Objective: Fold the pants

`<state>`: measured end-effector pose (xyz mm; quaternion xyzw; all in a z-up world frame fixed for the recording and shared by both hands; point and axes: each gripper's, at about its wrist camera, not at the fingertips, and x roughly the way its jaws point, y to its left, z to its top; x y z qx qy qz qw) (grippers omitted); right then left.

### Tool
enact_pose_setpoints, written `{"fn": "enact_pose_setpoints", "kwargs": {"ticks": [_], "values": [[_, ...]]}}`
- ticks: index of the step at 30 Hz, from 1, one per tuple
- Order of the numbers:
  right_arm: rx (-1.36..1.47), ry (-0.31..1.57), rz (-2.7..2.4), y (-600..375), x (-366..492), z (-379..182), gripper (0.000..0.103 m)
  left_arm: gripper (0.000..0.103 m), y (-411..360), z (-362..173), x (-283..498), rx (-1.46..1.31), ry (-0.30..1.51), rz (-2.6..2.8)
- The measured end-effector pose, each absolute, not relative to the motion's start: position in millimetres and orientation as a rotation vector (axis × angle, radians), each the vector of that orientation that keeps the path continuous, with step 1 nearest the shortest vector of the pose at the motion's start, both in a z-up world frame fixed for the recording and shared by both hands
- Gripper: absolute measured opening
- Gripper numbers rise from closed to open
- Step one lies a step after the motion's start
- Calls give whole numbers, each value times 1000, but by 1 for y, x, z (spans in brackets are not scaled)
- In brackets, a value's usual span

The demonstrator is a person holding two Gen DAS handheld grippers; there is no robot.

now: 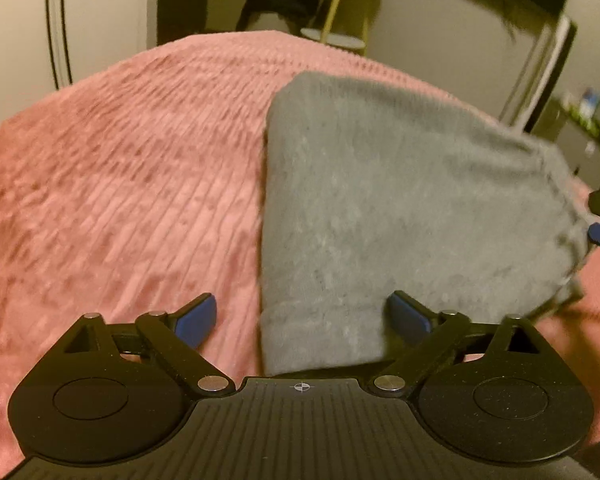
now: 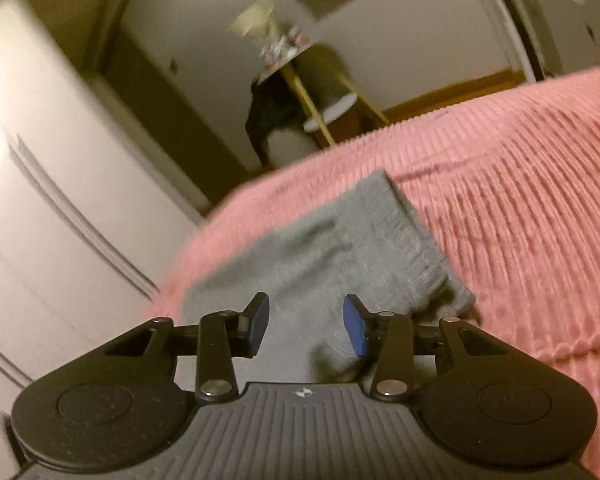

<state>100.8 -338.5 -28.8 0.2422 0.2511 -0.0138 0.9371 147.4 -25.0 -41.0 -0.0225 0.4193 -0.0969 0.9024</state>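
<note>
Folded grey pants [image 1: 400, 208] lie right of centre on the pink bedspread [image 1: 120, 180]; left tongs [image 1: 302, 318] and right tongs [image 2: 306, 328] both released, gripping nothing.

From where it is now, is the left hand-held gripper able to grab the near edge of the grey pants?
Probably yes. The left hand-held gripper is open, and the grey pants edge already lies between its fingers on the pink bedspread, with nothing blocking.

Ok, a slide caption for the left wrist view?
Open left gripper over the near end of folded gray pants lying on a pink ribbed bedspread.
</note>
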Motion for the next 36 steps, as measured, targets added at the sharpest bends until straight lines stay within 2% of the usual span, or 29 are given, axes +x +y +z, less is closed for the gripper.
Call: {"fn": "enact_pose_setpoints", "kwargs": {"ticks": [1, 3, 7, 8, 9, 10, 11, 13, 15, 18, 28, 36], "values": [[465, 552, -31, -337, 106, -39, 32, 102, -25, -42, 146, -33, 861, -193], [423, 618, -52, -336, 112, -57, 13, 103, -24, -45, 140, -22, 848, -187], [322, 604, -73, -321, 101, -52, 16, 103, -21, -43, 126, -48, 851, -170], [311, 606, -78, -317, 98, -50, 23, 103, -21, -42, 120, -51, 843, -164], [302, 626, -96, -313, 94, -50, 46, 103, -21, -41, 113, -43, 829, -153], [301, 646, -114, -310, 86, -48, 58, 103, -21, -41, 109, -27, 817, -141], [313, 655, -113, -308, 79, -49, 63, 103, -21, -41, 105, -8, 808, -132], [332, 651, -92, -304, 66, -46, 66, 103, -22, -40, 96, 22, 807, -118], [300, 600, -96, -294, 48, -38, 99, 103, -22, -37, 90, 22, 821, -100], [246, 527, -94, -278, 21, -31, 99, 103, -19, -26, 75, -31, 800, -100], [138, 523, -178, -251, -8, -21, 99, 103, -36, 7, 27, -3, 693, -121], [62, 513, -172, -234, -18, -16, 99, 103, -49, 15, 15, 36, 709, -155]]}}
